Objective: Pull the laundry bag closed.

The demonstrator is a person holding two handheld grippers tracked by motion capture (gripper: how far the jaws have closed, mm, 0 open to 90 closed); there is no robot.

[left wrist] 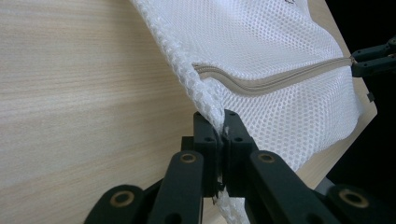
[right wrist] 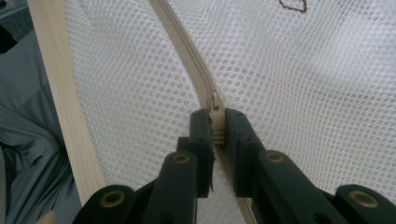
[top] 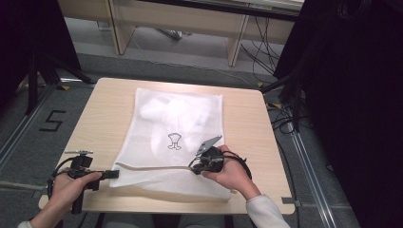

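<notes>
In the high view there is one table (top: pixel 95 118), and on it lies one white mesh bag (top: pixel 178 118), flat, with one zipper (top: pixel 152 167) across its near part. There are two grippers. The left gripper (top: pixel 114 174) is at the bag's near left corner, and the right gripper (top: pixel 196 167) is over the zipper, right of the middle. One drawn symbol (top: pixel 174 141) is on the mesh.

In the left gripper view, the jaws are closed on the bag's corner edge (left wrist: pixel 215 116). The zipper (left wrist: pixel 261 84) runs toward the right gripper (left wrist: pixel 355 63) far off.

In the right gripper view, the jaws pinch the zipper's slider (right wrist: pixel 216 112). The table edge (right wrist: pixel 65 102) is at the left.
</notes>
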